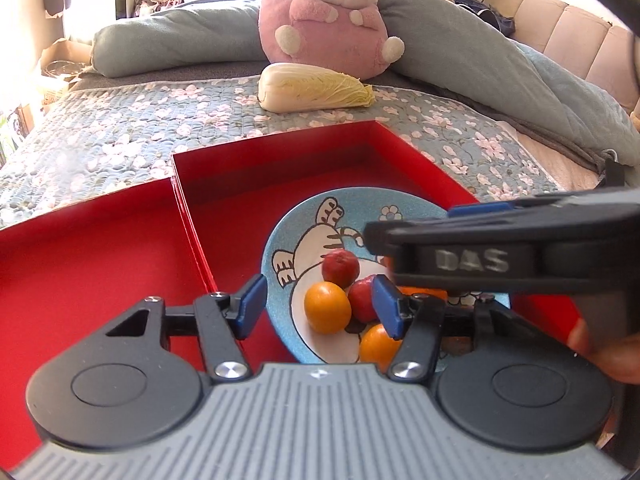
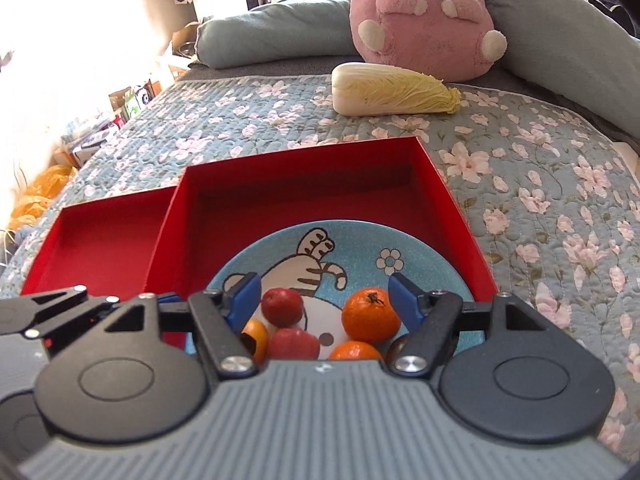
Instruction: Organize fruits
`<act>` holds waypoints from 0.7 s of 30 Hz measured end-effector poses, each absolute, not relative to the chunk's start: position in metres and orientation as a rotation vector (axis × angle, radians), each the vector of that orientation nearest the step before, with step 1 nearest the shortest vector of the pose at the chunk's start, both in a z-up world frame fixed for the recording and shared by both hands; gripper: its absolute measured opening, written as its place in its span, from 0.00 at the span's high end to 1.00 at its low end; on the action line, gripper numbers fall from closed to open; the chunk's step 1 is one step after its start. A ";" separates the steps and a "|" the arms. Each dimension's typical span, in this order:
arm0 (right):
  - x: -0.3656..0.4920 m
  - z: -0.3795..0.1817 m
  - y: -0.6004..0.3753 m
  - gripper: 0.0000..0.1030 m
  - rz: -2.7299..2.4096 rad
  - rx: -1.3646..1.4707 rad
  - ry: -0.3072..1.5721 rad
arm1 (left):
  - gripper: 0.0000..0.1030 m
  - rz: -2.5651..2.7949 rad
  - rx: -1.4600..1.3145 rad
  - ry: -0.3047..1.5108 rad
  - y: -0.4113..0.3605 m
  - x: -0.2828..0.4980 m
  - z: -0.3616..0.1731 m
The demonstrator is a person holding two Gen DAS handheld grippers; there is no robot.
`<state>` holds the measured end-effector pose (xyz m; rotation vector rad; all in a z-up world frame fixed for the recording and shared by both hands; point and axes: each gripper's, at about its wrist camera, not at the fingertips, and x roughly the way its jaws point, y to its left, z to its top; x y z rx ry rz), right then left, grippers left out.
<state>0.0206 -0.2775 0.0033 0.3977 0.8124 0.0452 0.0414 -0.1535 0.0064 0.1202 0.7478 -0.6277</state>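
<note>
A blue plate with a cartoon cat (image 1: 304, 220) (image 2: 360, 240) lies inside a red box (image 1: 280, 168) (image 2: 304, 184). On it sit several fruits: red ones (image 1: 340, 268) (image 2: 282, 306) and oranges (image 1: 327, 307) (image 2: 370, 314). My left gripper (image 1: 318, 306) is open and empty, its blue pads (image 1: 252, 304) either side of an orange and a red fruit. My right gripper (image 2: 324, 300) is open and empty above the plate; its body (image 1: 500, 256) crosses the left wrist view on the right.
A second red tray (image 1: 88, 264) (image 2: 104, 232) adjoins the box on the left. A napa cabbage (image 1: 314, 88) (image 2: 394, 90) and a pink plush rabbit (image 1: 328, 16) (image 2: 424, 20) lie beyond on the floral quilt (image 1: 120, 132), with grey-blue pillows (image 2: 272, 32) behind.
</note>
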 end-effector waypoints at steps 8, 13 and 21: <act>-0.073 0.036 -0.294 0.30 0.002 0.512 0.702 | 0.33 -0.656 0.140 0.709 -0.149 0.001 0.026; -0.120 0.051 -0.299 0.30 -0.025 0.543 0.672 | 0.27 -0.652 0.142 0.709 -0.147 -0.037 0.032; -0.172 0.064 -0.297 0.29 -0.050 0.593 0.681 | 0.23 -0.647 0.188 0.692 -0.142 -0.105 0.030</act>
